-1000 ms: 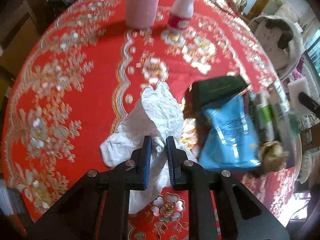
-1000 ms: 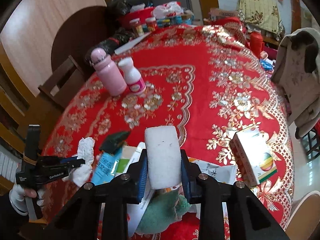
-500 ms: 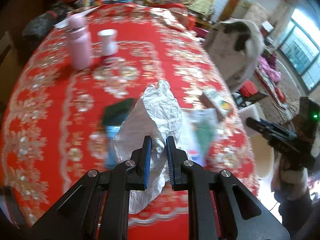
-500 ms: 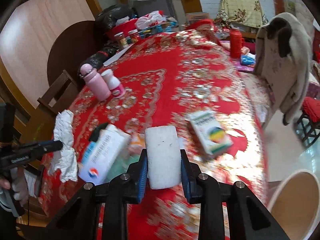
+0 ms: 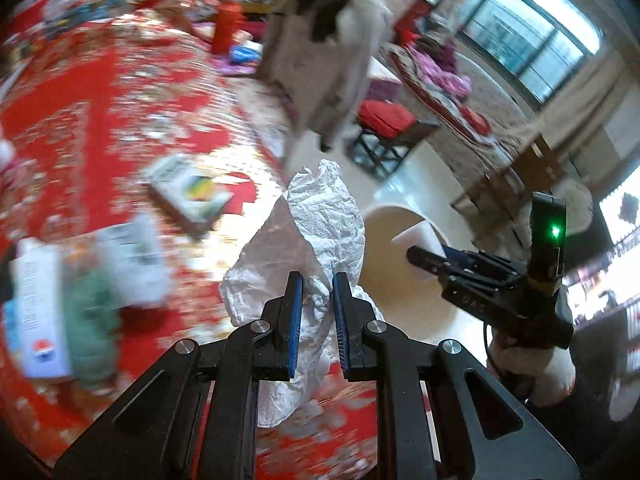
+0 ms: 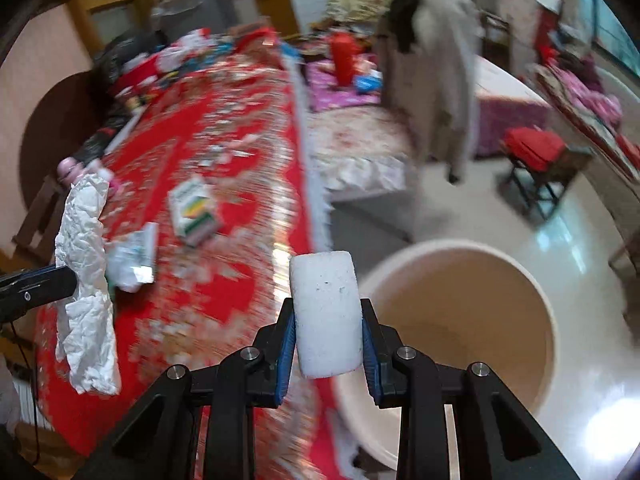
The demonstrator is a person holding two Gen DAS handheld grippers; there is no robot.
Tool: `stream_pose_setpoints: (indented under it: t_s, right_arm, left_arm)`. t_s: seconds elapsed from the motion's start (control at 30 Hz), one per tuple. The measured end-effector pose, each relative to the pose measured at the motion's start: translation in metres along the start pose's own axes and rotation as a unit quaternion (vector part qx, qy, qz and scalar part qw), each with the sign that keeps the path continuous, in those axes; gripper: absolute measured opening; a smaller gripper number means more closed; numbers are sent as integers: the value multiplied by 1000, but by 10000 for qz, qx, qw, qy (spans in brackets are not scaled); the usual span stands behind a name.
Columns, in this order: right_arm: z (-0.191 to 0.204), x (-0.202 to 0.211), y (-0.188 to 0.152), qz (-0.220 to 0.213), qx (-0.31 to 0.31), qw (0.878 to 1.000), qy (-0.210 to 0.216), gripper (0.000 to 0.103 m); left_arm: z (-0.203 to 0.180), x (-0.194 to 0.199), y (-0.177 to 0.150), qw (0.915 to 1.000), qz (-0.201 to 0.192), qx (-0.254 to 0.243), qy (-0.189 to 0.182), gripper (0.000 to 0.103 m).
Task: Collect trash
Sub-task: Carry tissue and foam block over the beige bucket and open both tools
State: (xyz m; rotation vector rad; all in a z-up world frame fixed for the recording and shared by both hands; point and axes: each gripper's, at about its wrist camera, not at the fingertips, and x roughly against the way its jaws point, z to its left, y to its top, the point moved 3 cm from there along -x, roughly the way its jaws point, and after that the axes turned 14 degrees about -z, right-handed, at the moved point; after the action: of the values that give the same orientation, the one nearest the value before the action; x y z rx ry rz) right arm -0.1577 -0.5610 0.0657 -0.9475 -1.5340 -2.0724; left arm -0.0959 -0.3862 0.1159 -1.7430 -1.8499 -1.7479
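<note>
The crumpled white paper (image 5: 320, 240) is pinched tight in the left gripper (image 5: 317, 316). The white foam block (image 6: 325, 312) is squeezed in the right gripper (image 6: 327, 344), with the round beige bin (image 6: 532, 292) at its three o'clock, beside the red tablecloth (image 6: 240, 184).

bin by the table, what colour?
Cream outside, tan inside; the bin shows best in the right wrist view.

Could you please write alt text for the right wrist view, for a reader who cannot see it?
The right tongs grip a white foam block beside the rim of a round beige bin on the floor. To the left, a table with a red patterned tablecloth holds scattered packaging, and the left tongs hold crumpled white paper.
</note>
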Motion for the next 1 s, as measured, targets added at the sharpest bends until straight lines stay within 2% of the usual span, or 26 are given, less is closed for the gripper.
stream_pose_setpoints:
  t_s: [0.2, 0.3, 0.37, 0.4, 0.47, 0.53, 0.6, 0.83, 1.0]
  right_arm:
    - [-60, 9, -20, 160, -418, 9981, -413, 28]
    - [-75, 10, -27, 237, -570, 9965, -555, 28]
    - [-83, 10, -29, 257, -636, 9955, -660, 36]
    - [-88, 11, -30, 253, -673, 9948, -723, 38]
    - [-96, 13, -32, 235, -766, 9936, -795, 47]
    - [-101, 16, -34, 236, -811, 9928, -846, 51]
    - [-104, 19, -36, 243, -822, 9924, -881, 57]
    - [-99, 19, -35, 226, -762, 9933, -843, 60]
    - [-83, 15, -32, 189, -614, 9951, -750, 60]
  left_arm:
    - [-53, -51, -9, 9992, 300, -100, -255, 13]
    - [-70, -71, -14, 9987, 366, -127, -326, 13]
    - [-79, -84, -17, 9984, 397, -128, -377, 14]
    - [-81, -89, -18, 9982, 424, -102, -411, 16]
    - [-86, -101, -20, 9973, 467, -3, -565, 29]
    - [-88, -108, -23, 9964, 500, 156, -665, 44]
    - [-88, -112, -26, 9955, 547, 301, -706, 47]
    - [-80, -102, -26, 9971, 512, 268, -504, 47]
    - [-64, -84, -25, 9995, 296, 105, -91, 47]
